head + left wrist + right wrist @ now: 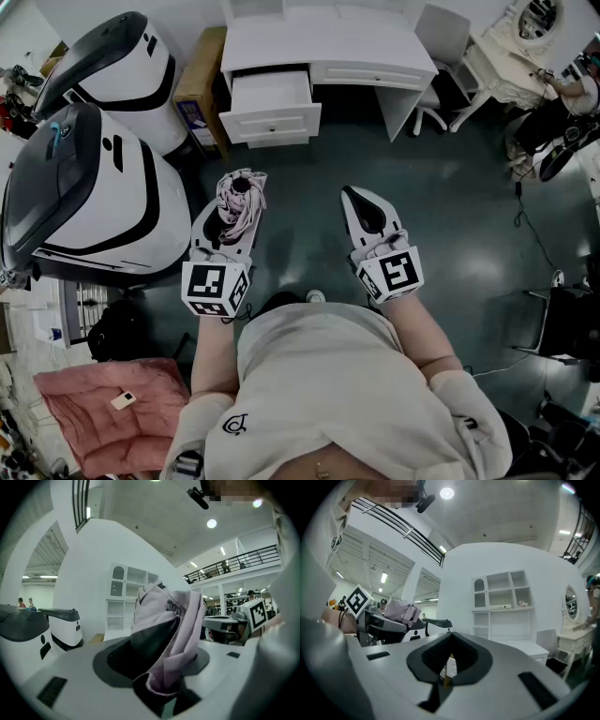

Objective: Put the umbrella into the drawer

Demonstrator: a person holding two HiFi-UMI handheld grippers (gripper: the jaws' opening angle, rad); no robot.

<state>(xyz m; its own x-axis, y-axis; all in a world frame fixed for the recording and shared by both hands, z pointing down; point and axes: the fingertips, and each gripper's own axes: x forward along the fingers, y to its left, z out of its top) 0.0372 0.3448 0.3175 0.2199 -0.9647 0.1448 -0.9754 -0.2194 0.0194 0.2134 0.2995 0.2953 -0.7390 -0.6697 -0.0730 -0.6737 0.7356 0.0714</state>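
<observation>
A folded pale-pink umbrella (239, 199) with a dark handle lies between the jaws of my left gripper (234, 214), which is shut on it. In the left gripper view the umbrella (174, 620) fills the space between the jaws. My right gripper (362, 201) hangs beside it at the same height, jaws shut with nothing in them; its pads meet in the right gripper view (449, 662), where the umbrella (401, 611) shows at the left. Ahead stands a white desk (356, 45) whose left drawer (270, 101) is pulled open and looks empty.
Two large white-and-black machines (94, 178) stand at the left, with a cardboard box (202, 84) beside the desk. A white chair (441, 52) and a dressing table (525, 47) are at the far right. A pink cushion (112, 403) lies on the floor near my left side.
</observation>
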